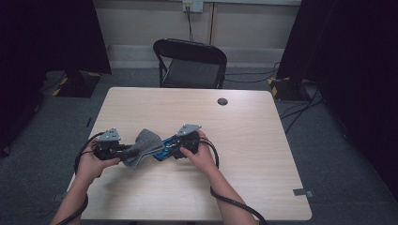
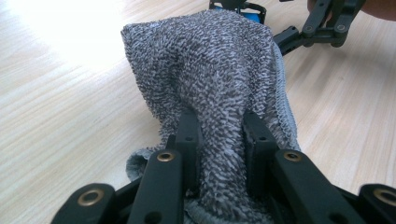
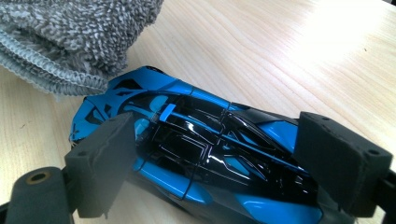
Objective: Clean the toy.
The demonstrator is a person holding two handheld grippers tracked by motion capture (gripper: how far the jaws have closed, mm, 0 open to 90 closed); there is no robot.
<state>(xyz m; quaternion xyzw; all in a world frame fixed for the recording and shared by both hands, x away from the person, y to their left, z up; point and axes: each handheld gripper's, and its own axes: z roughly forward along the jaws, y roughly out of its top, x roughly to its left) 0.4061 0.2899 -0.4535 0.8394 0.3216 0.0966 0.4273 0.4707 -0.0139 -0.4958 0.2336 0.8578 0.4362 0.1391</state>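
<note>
Left claw [image 2: 219,135] pinches fuzzy grey cloth [image 2: 210,70] beside glossy blue toy car [image 3: 196,149].

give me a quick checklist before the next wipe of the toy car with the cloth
1. Left tool shut on the grey terry cloth: ok.
2. Right tool clamps the glossy blue and black toy car by its sides: ok.
3. Cloth reaches the car's front end: ok, it lies at that end in the right gripper view.
4. Car resting on the light wooden table: cannot tell, it may be lifted slightly.
5. Bare table around both hands: ok.
</note>
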